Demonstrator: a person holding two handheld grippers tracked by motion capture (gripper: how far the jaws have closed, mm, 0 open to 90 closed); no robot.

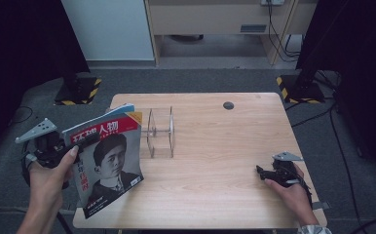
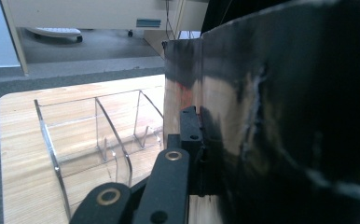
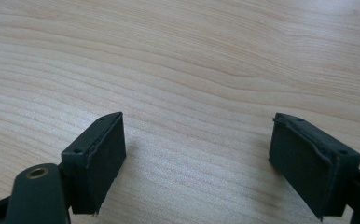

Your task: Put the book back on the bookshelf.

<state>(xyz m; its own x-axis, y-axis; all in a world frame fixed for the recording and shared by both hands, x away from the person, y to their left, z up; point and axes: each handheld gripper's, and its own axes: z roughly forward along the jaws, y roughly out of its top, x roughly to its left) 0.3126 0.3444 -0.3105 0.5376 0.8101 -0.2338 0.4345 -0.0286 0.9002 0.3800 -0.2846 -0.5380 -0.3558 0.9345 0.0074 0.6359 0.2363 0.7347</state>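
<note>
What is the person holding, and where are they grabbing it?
The left gripper is clamped on the magazine at its left edge, holding it upright. The right gripper is open, holding nothing.

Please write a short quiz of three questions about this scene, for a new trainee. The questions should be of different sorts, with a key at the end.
1. True or false: the left gripper is shut on the magazine.
2. What stands on the table just beyond the magazine?
A. a metal bowl
B. a clear plastic rack
C. a cardboard box
3. How do the jaws of the right gripper stand, and what is between them?

Key
1. True. The magazine is pinched at its edge and held up, tilted, over the near left part of the table.
2. B
3. They stand apart, with bare table between the pads. The gripper rests low at the near right side.
</note>
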